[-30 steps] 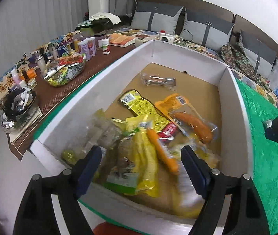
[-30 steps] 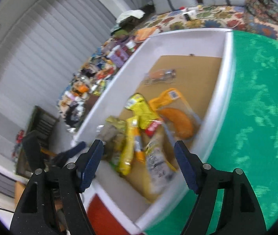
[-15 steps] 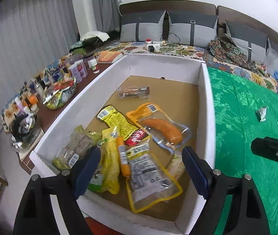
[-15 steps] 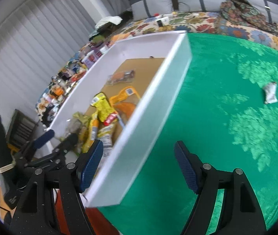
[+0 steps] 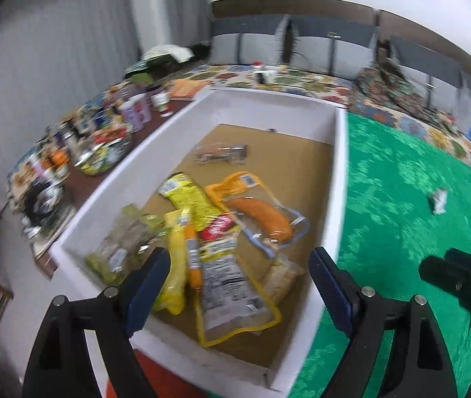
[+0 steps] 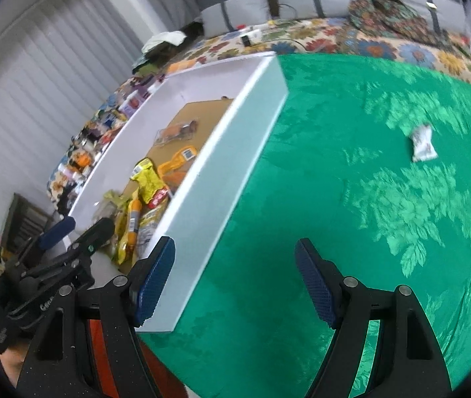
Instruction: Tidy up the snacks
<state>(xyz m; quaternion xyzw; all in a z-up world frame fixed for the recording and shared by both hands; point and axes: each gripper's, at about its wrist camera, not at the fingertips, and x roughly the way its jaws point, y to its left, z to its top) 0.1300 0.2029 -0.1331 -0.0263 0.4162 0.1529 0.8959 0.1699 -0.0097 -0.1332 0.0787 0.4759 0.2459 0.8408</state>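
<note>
One snack is left outside the box, as far as I can see — a small white packet point(image 6: 423, 144) lying alone on the green cloth point(image 6: 351, 232), ahead of my right claw point(image 6: 235, 282) and off to its right, well apart from it. The right claw stands released, nothing between its blue pads, only bare cloth under the gap. My left claw point(image 5: 238, 288) is likewise released and empty, hanging over the near end of the white box point(image 5: 340, 179), where the other snacks lie in a loose heap: a yellow bag point(image 5: 190, 195), an orange-edged pouch point(image 5: 262, 212) and a clear label-backed pouch point(image 5: 232, 285) directly beneath the gap.

From the left claw the packet point(image 5: 437, 200) sits far to the right, past the box wall, with the right claw point(image 5: 461, 282) in between. So the right hand is the nearer one, I judge. The packet's long axis runs roughly away from the claw, slightly tilted — I'd go forward and right and take it across its narrow width. It looks crumpled and light; it may slide on the cloth.
</note>
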